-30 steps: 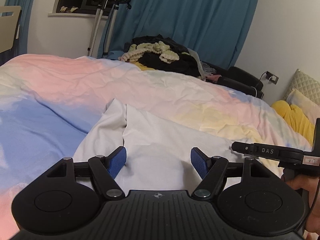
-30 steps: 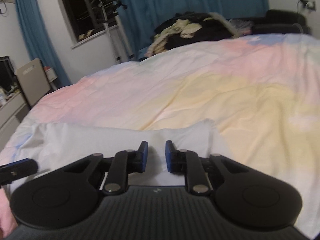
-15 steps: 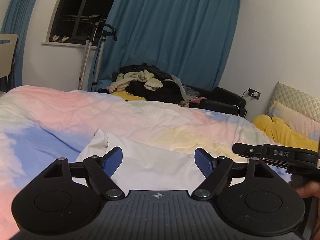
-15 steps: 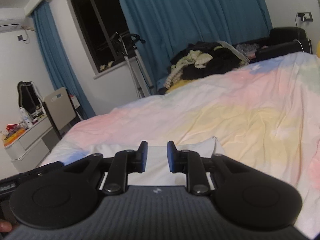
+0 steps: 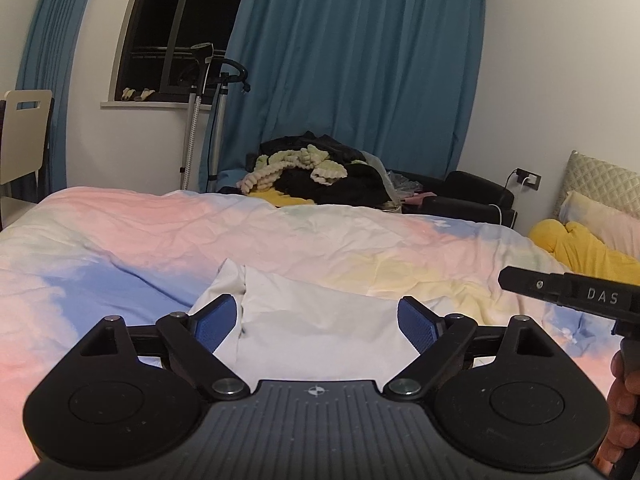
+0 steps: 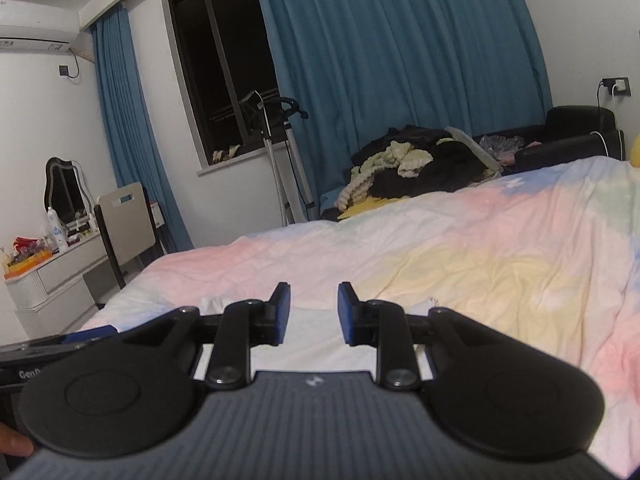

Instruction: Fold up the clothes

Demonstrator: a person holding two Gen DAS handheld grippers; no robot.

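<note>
A folded white garment (image 5: 316, 320) lies flat on the pastel bedspread (image 5: 160, 236), just past my fingers. My left gripper (image 5: 316, 320) is open wide and empty, held above the garment's near edge. In the right wrist view the garment (image 6: 312, 344) shows as a white strip behind the fingers. My right gripper (image 6: 313, 308) is open with a narrow gap and holds nothing. The right gripper's body (image 5: 568, 294) shows at the right edge of the left wrist view.
A heap of dark and pale clothes (image 5: 316, 172) sits beyond the bed's far side by blue curtains (image 5: 360, 80). Yellow cloth (image 5: 588, 252) and pillows (image 5: 604, 216) lie at the right. A garment steamer stand (image 5: 200, 112), a chair (image 6: 124, 220) and a dresser (image 6: 52, 276) stand left.
Both grippers have tilted up and drawn back from the garment, so more of the room shows. The right gripper's gap has widened a little. The garment has not moved.
</note>
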